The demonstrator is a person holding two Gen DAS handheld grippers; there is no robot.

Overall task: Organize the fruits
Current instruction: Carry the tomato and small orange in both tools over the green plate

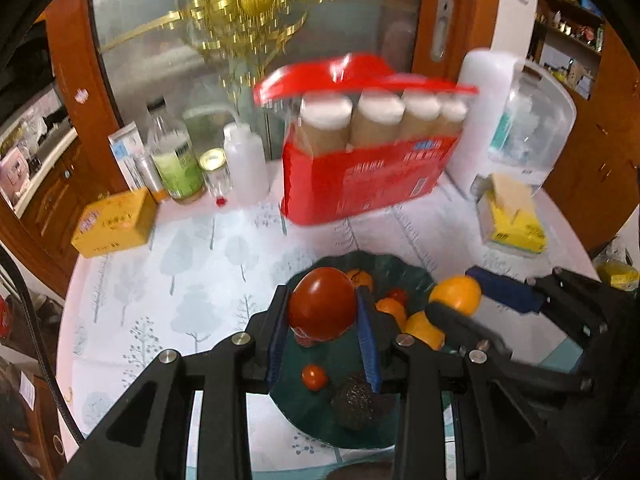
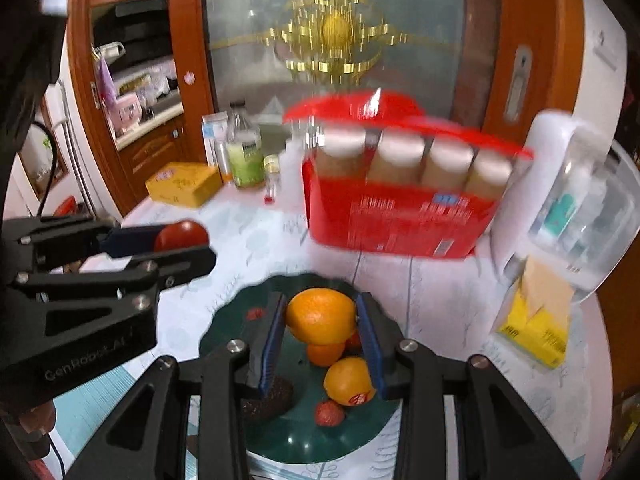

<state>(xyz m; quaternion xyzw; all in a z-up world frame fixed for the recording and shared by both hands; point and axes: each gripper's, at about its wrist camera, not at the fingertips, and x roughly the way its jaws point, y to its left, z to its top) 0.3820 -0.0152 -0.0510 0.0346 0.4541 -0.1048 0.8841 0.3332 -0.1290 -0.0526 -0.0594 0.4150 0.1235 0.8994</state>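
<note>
Left tongs [image 1: 323, 312] grasping red tomato [image 1: 322, 303], right tongs [image 2: 321, 320] grasping orange [image 2: 321, 315], "GenRobot.AI" on left tool.

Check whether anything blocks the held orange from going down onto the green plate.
The right gripper holds the round orange above the dark green plate. Directly beneath lie a smaller orange and a stickered orange; bare plate shows further left, beside the dark avocado.

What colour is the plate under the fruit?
Dark green plate, with a wavy rim; clearest in the right wrist view.
</note>
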